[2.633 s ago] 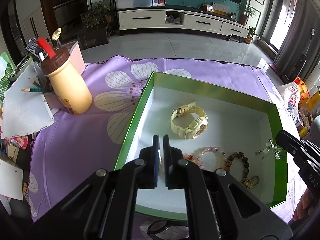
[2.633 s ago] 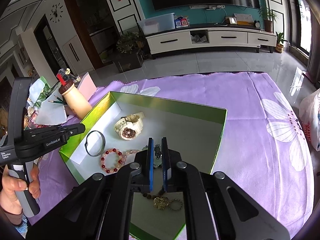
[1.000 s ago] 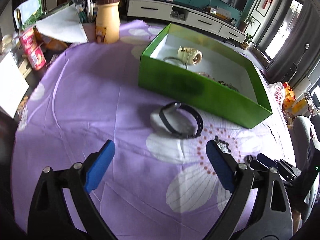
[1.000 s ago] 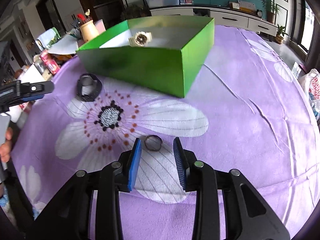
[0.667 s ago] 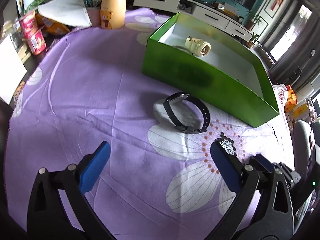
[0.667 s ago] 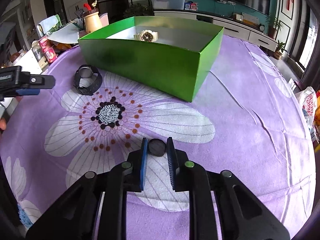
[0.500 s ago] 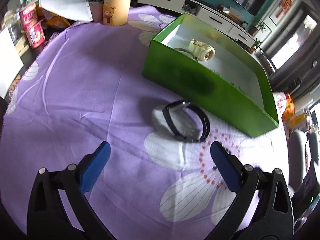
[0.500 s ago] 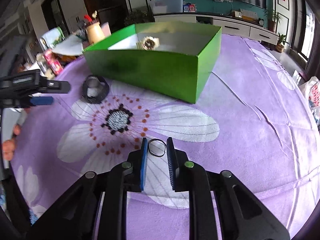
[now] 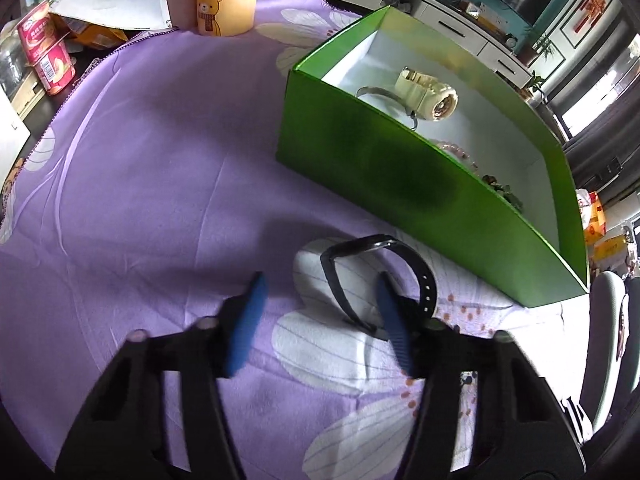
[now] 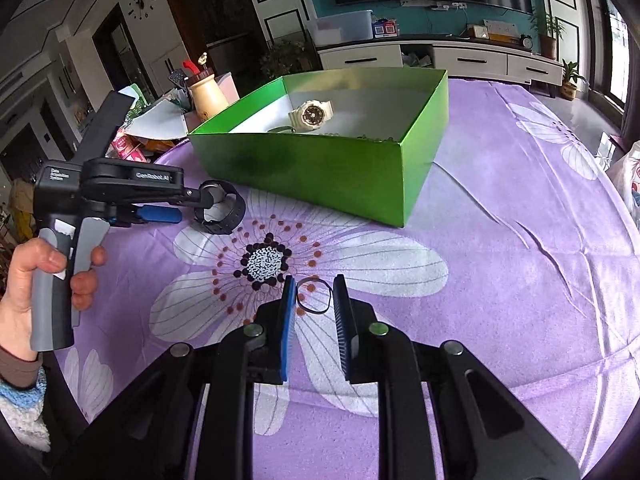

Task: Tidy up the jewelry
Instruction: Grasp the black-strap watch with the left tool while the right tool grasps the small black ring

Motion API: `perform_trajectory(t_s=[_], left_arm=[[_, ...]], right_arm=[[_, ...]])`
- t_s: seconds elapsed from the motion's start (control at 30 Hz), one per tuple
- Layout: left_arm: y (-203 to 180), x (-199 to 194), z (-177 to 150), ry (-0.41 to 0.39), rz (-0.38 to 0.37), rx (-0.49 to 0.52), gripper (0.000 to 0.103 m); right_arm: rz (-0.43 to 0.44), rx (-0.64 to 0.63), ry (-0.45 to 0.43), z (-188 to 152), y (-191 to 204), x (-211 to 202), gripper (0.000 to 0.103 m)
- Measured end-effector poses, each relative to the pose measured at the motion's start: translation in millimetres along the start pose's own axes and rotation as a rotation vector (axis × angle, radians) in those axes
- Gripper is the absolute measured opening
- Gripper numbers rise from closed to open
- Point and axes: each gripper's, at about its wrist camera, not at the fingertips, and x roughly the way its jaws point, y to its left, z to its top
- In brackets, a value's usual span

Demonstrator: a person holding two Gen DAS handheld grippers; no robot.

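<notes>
Left gripper (image 9: 320, 312): jaws part-open, straddling black watch (image 9: 376, 276) lying on table (image 9: 160, 160) near green box (image 9: 400, 176). Right gripper (image 10: 314, 312): jaws gripping 1 thin ring (image 10: 314, 301), above the table.

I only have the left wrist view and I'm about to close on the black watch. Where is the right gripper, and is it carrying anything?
Observer: The right gripper is over the big flower print, on the near side of the green box, with its pads shut on a thin ring.
Operator: How does my left gripper sit against the watch?
Observer: In the right wrist view, the left gripper has one finger overlapping the black watch. The blue-padded one ends just short of it.
</notes>
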Motion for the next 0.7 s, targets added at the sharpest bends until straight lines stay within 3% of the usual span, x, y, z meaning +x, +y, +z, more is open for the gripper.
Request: perform_trajectory(t_s=[0.27, 0.7], left_arm=[[-5.5, 6.8, 3.7, -0.014, 0.014, 0.030, 0.010], [-12.3, -24.3, -13.8, -0.101, -0.019, 0.114, 0.005]], right_arm=[[0.002, 0.009, 0.006, -1.1, -1.5, 2.5, 0.019], [0.010, 0.008, -0.003, -0.6, 2.7, -2.9, 0.019]])
